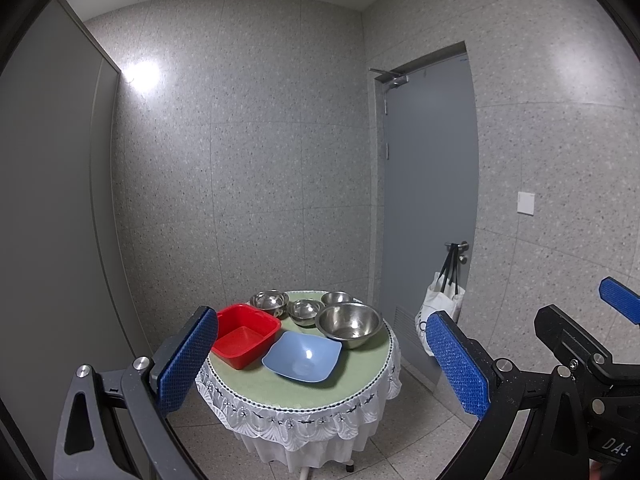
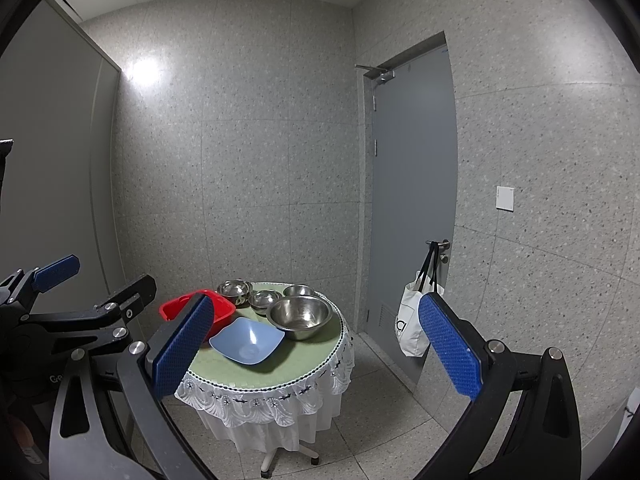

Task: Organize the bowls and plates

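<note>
Both claws, left claw and right claw, spread wide (holding nothing) before table of bowls.

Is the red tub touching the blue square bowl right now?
Cannot tell. In the left wrist view the red tub and the blue square bowl overlap with no visible gap; in the right wrist view a finger hides their meeting edge.

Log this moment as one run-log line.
phase: approach | left gripper: open, empty | right gripper: open, empty | round table: red tub, blue dish, four steel bowls, untouched
</note>
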Available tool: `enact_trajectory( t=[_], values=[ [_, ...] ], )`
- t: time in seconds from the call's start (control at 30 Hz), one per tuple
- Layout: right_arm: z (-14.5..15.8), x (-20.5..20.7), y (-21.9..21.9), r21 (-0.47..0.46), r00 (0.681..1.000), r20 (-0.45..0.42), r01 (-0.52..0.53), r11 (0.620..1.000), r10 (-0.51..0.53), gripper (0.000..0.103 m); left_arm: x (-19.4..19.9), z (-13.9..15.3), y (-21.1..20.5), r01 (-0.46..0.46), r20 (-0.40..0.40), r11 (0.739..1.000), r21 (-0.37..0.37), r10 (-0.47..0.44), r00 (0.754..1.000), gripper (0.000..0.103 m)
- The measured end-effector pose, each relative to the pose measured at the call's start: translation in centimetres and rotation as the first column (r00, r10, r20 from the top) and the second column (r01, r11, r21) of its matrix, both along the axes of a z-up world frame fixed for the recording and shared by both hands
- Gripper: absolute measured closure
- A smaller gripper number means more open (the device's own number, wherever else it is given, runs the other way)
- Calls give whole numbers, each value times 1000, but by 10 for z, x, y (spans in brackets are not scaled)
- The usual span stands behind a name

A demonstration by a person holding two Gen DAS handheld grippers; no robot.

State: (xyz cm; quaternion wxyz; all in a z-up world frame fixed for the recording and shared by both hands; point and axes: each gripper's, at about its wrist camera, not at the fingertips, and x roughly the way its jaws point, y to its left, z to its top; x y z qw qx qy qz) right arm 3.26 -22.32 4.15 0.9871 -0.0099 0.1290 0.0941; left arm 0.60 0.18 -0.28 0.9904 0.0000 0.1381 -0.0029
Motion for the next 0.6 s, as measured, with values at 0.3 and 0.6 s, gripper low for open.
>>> enact_trajectory(
  t=[0.3,0.6],
  values=[
    [-6,6,11,-28,1000,-5,-3,1000,3,0,4,-3,3,-2,-14,1000,-1,2,1000,1],
    [-16,19,27,-21,1000,-27,-4,1000,3,0,20,-7,15,2,-26,1000,-27,-3,1000,1]
  ],
)
